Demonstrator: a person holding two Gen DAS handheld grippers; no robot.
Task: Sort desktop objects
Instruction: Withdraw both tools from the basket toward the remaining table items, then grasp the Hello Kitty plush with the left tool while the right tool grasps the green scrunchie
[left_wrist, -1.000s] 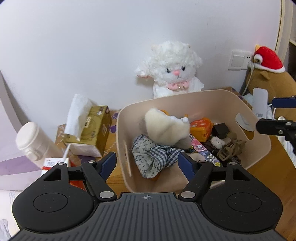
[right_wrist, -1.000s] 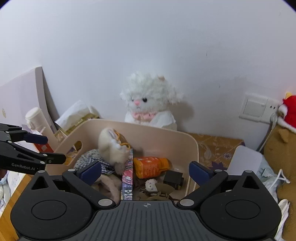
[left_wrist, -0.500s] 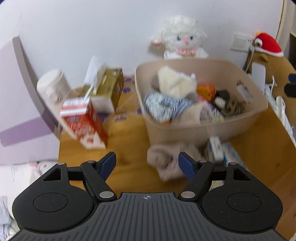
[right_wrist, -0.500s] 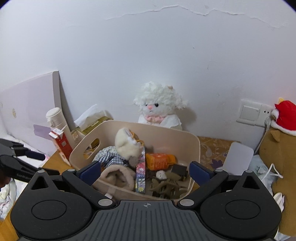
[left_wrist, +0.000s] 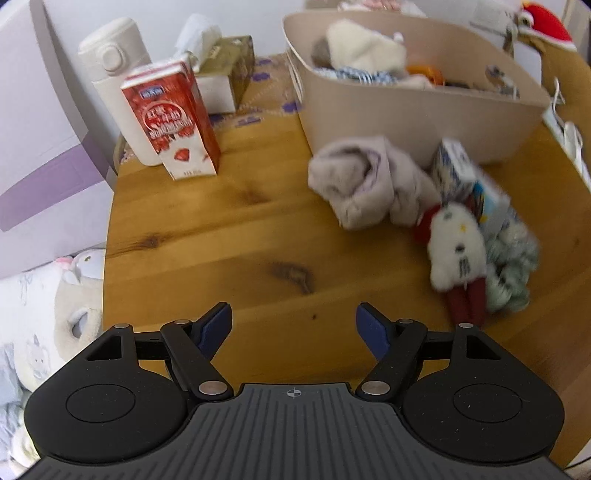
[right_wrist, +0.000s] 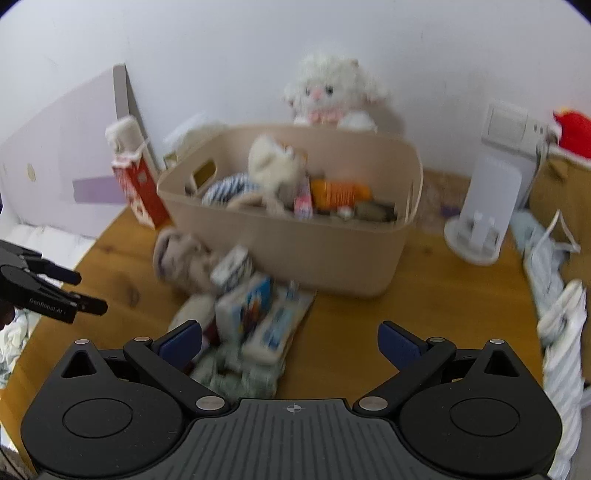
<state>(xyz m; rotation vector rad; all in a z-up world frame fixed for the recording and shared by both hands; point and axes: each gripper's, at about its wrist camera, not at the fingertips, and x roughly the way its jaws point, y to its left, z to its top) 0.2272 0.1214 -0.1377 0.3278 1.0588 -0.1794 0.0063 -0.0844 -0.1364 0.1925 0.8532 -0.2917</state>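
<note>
A beige bin (left_wrist: 424, 107) (right_wrist: 295, 251) holding soft toys, cloth and small items stands at the back of the wooden desk (left_wrist: 221, 236). In front of it lies a pile: a rolled pinkish cloth (left_wrist: 365, 181) (right_wrist: 181, 258), a small white plush with red legs (left_wrist: 458, 247), printed cartons (left_wrist: 469, 181) (right_wrist: 255, 306) and a grey-green knit (left_wrist: 513, 269) (right_wrist: 236, 373). My left gripper (left_wrist: 293, 328) is open over bare wood, left of the pile. My right gripper (right_wrist: 290, 341) is open above the pile's near end. The left gripper (right_wrist: 77, 291) also shows at the left edge of the right wrist view.
A red milk carton (left_wrist: 170, 118) (right_wrist: 142, 192), a white flask (left_wrist: 114, 85) and a tissue box (left_wrist: 225, 74) stand at the back left. A white lamb plush (right_wrist: 332, 92) sits behind the bin. A white stand (right_wrist: 487, 210) and striped cloth (right_wrist: 561, 332) lie right.
Both views have pulled back from the bin and tilted down toward the desk. The pile in front of the bin has come into view. Both grippers stay open.
</note>
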